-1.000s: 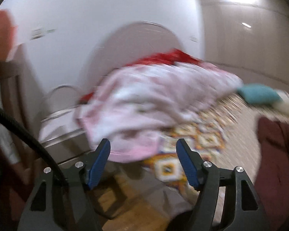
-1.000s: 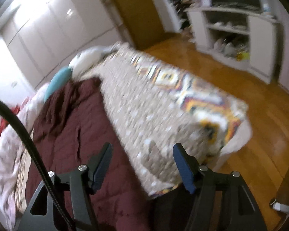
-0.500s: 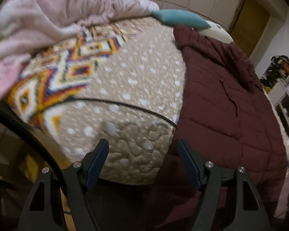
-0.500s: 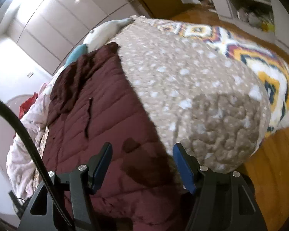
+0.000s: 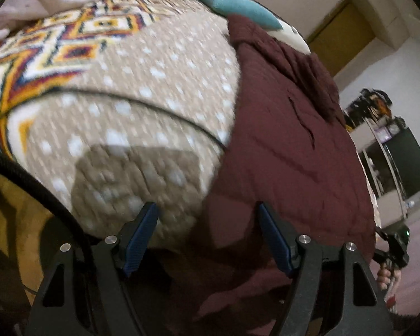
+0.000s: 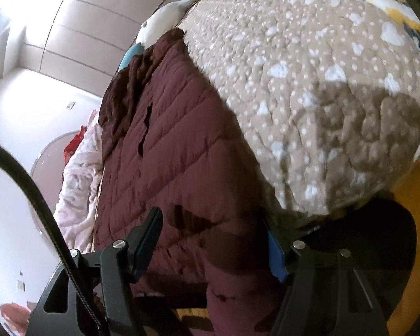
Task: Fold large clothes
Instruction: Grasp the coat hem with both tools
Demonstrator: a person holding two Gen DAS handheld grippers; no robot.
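Note:
A large maroon quilted puffer coat (image 5: 288, 145) lies lengthwise on a bed, its hem hanging over the near edge; it also shows in the right wrist view (image 6: 182, 151). My left gripper (image 5: 207, 229) is open and empty, close over the coat's lower left edge where it meets the bedspread. My right gripper (image 6: 212, 232) is open and empty, its jaws on either side of the coat's lower hem. The other gripper and a hand (image 5: 392, 254) show at the far right of the left wrist view.
The bed has a tan dotted quilt (image 5: 142, 89) with a colourful diamond border (image 5: 28, 64). A pink blanket (image 6: 78, 179) is heaped on one side. A teal pillow (image 5: 238, 8) and a white pillow (image 6: 165, 19) lie at the head. White wardrobes (image 6: 78, 28) stand behind.
Both grippers have swung toward the bed and moved in low and close to the coat's hem. Both have stayed open.

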